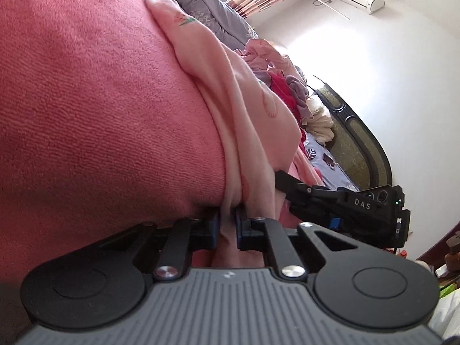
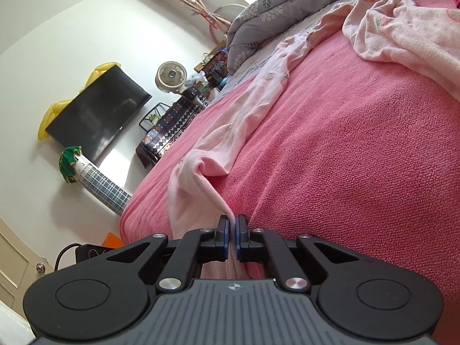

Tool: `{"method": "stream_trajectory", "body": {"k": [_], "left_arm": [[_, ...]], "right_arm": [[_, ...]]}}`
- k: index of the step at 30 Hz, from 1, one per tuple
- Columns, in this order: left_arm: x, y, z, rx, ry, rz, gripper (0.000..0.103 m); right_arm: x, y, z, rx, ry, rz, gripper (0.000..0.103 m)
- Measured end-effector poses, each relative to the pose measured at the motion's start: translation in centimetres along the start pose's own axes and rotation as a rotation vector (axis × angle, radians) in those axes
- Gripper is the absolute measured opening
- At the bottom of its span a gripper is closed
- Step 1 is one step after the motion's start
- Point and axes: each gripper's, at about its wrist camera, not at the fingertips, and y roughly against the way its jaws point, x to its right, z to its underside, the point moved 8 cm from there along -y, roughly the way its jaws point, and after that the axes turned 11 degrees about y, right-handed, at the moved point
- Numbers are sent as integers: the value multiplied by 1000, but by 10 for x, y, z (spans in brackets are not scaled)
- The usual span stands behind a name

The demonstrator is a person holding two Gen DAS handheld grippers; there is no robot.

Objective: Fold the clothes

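L gripper (image 1: 228, 224) fingers pinch a bunched fold of the pale pink garment (image 1: 230, 106), which lies stretched over the red-pink blanket (image 1: 100, 100) on the bed. R gripper (image 2: 232, 234) fingers pressed tight on a thin edge of same garment (image 2: 244, 120), near blanket (image 2: 359, 158) edge. Clothes pile (image 1: 284, 86) farther back.

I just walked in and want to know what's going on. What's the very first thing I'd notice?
You'd notice the big pink-red blanket spread over the bed, filling most of both views. On it lies a pale pink garment, stretched long, and each end is pinched: the left gripper bunches thick folds, the right gripper nips a thin edge. Behind it, a grey quilt is heaped near the window.
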Motion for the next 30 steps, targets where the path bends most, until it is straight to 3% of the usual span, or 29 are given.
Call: {"method": "stream_trajectory", "body": {"k": [2,4,5,7,10,12,15,19,21,23,25,26,27,28,29,30], "left_arm": [[1,3,3,12,-7,-14,9],[4,8,6,26,-21,-35,0],[9,14,6,40,-28,-39,0],[20,35,2,96,-25,-3,0],[41,82,-11,188,-30,87,0],[46,104,-12,217,-82,60,0],[35,113,-3,187,-103,-56,0],[-24,98,20,95,-4,-337,0],[-36,97,26,100,2,-417,0],[-27,100,26,120,-71,-459,0],[-3,102,21,135,-244,-515,0],[11,103,18,142,-352,-547,8],[26,103,15,149,-459,-578,18],[40,104,11,159,-554,-603,46],[51,104,6,183,-608,-612,65],[63,103,1,209,-657,-616,75]], "right_arm": [[-2,-1,0,-1,9,2,6],[-5,-1,0,-8,19,11,6],[-10,-1,0,-18,32,10,6],[-25,0,2,-51,45,-26,6],[-49,0,10,-106,10,-147,6],[-61,-2,17,-146,-23,-219,6],[-59,-12,29,-210,4,-154,6],[-55,-29,59,-352,125,-10,7],[-58,-33,72,-421,212,48,10],[-62,-28,68,-422,286,79,11],[-72,-17,46,-350,325,49,12],[-80,-13,30,-294,352,31,15],[-87,-12,15,-244,391,27,26],[-94,-16,4,-202,440,43,34],[-100,-21,-6,-164,489,60,36],[-103,-31,-9,-154,534,78,36]]}}
